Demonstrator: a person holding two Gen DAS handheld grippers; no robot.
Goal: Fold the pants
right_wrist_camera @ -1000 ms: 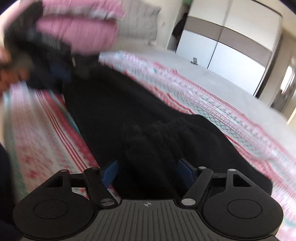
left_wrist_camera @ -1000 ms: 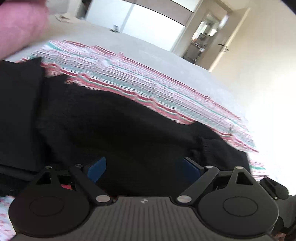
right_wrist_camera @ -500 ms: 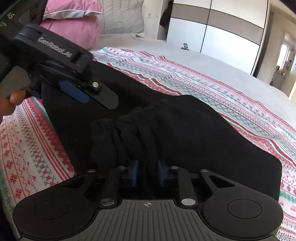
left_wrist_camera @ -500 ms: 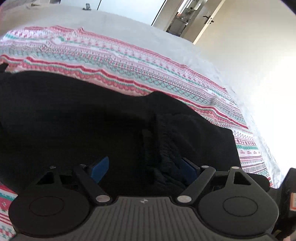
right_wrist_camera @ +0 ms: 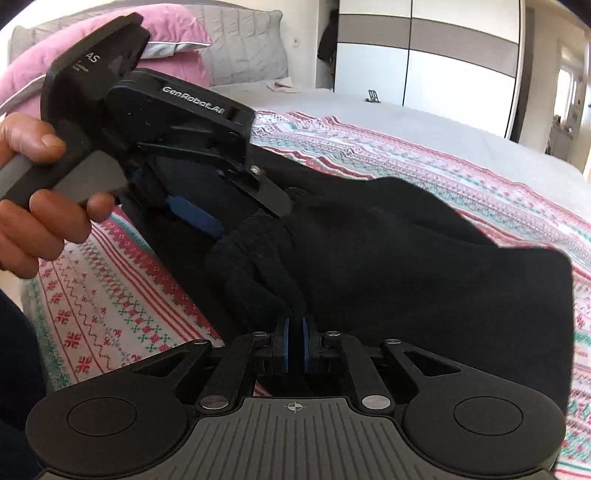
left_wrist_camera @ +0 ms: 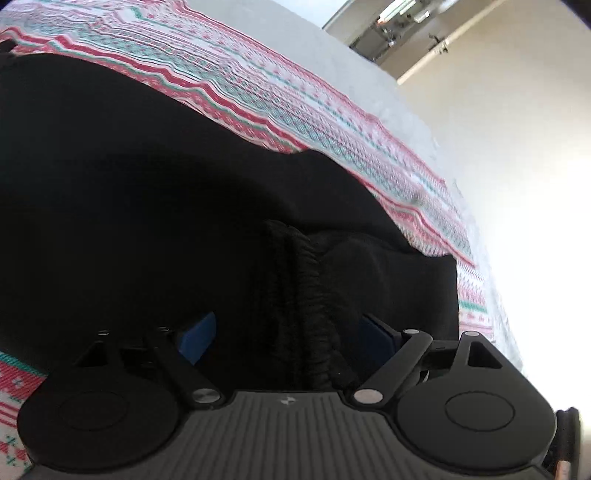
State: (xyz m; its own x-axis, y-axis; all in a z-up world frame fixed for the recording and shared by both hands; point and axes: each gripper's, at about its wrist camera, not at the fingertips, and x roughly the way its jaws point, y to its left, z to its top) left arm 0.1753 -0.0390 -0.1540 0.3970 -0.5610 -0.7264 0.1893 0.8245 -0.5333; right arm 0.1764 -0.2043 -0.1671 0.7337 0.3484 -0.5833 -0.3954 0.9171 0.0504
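Black pants lie on a patterned red, white and green blanket; they also fill the left wrist view. My right gripper is shut on the gathered elastic waistband. My left gripper is open, its blue pads on either side of the bunched waistband. In the right wrist view the left gripper sits at the waistband's far end, held by a hand.
The blanket covers a grey bed. Pink and grey pillows lie at the head. A white and grey wardrobe stands beyond. A cream wall and doorway are to the right.
My right gripper has closed on the waistband. My left gripper has moved in toward the waistband's other end, which now sits between its open fingers.
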